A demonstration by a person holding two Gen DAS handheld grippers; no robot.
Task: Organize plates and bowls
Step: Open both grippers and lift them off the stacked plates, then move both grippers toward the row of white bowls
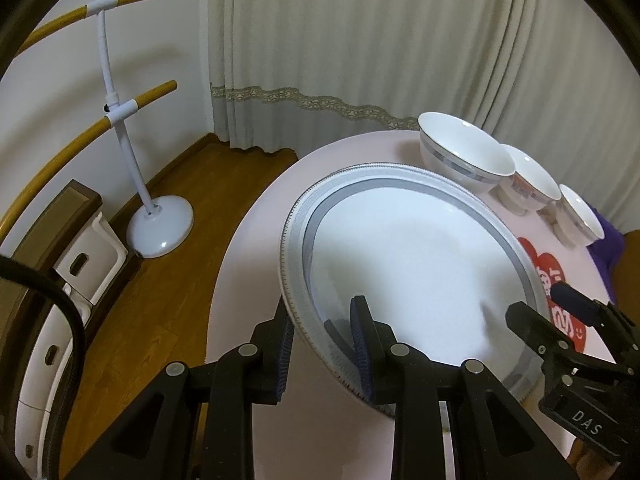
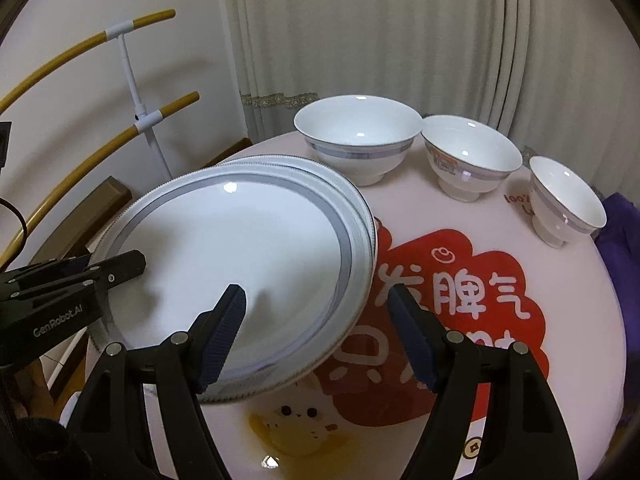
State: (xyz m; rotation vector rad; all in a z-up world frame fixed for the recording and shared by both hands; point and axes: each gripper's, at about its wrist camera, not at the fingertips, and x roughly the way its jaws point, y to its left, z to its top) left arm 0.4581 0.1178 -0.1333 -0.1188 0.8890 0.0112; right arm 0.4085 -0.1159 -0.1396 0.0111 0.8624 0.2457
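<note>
A large white plate [image 1: 400,264] with a grey band lies on the pink round table [image 1: 256,248], and my left gripper [image 1: 322,340] is shut on its near left rim. In the right wrist view, the plate [image 2: 240,248] rests over a second plate rim [image 2: 370,232] beneath it. My right gripper [image 2: 318,320] is open and straddles the plate's right rim, with one pad over the plate and the other over the table. It does not press on the plate. Three white bowls stand in a row behind: large [image 2: 358,140], medium [image 2: 468,156] and small [image 2: 568,200].
The table [image 2: 560,360] carries a red cartoon print [image 2: 460,300] on the right. A purple cloth [image 2: 620,240] lies at its right edge. Left of the table are wooden floor [image 1: 168,288], a white stand with wooden bars [image 1: 120,120] and white drawers [image 1: 88,268]. Curtains [image 1: 360,40] hang behind.
</note>
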